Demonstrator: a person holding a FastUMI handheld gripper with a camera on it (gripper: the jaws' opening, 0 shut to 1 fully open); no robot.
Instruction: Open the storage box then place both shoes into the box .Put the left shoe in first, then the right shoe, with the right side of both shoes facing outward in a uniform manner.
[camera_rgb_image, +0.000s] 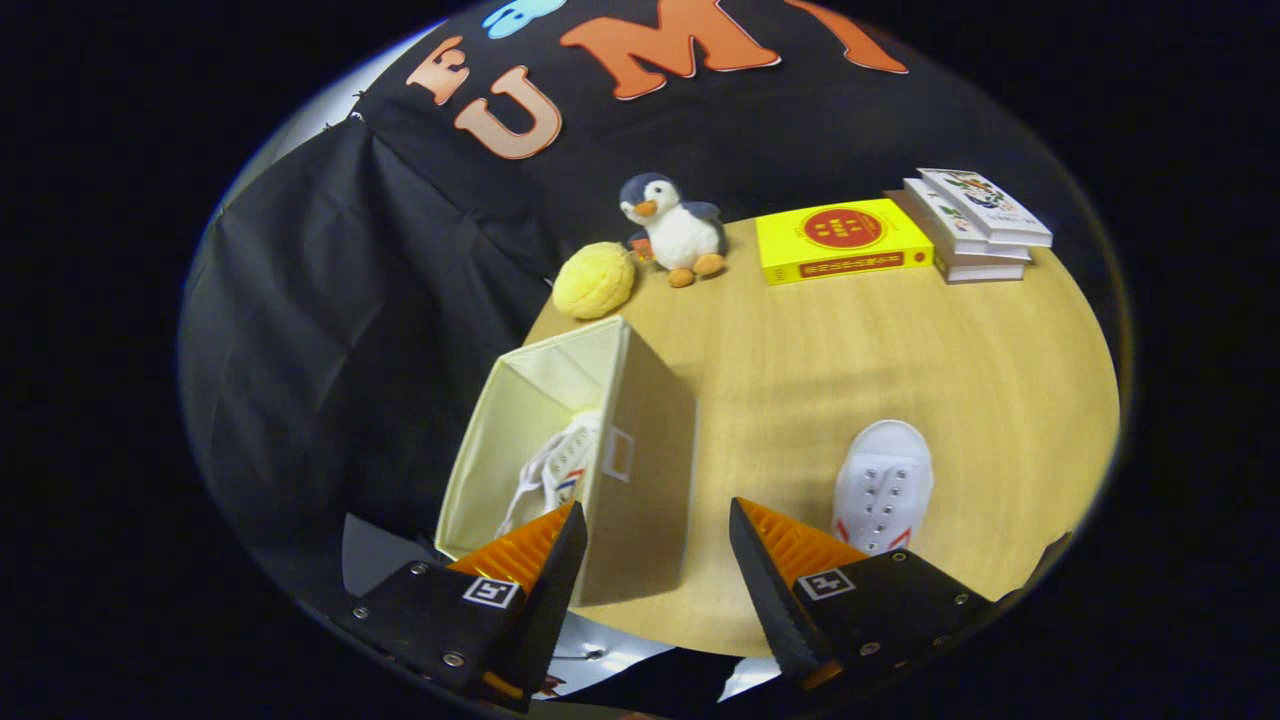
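A beige fabric storage box (640, 470) stands open at the table's near left edge. One white shoe (555, 470) with laces lies inside it, partly hidden by the box wall. The other white shoe (883, 485) rests on the table, just beyond the right finger, toe pointing away. My gripper (657, 535) hangs open above the box's right wall, with nothing held; the left finger is over the box's opening, the right finger over the table beside the second shoe.
The round wooden table (850, 370) carries a yellow ball (594, 280), a plush penguin (675, 230), a yellow book (842, 240) and a stack of books (975, 225) along its far edge. Black cloth hangs behind and left.
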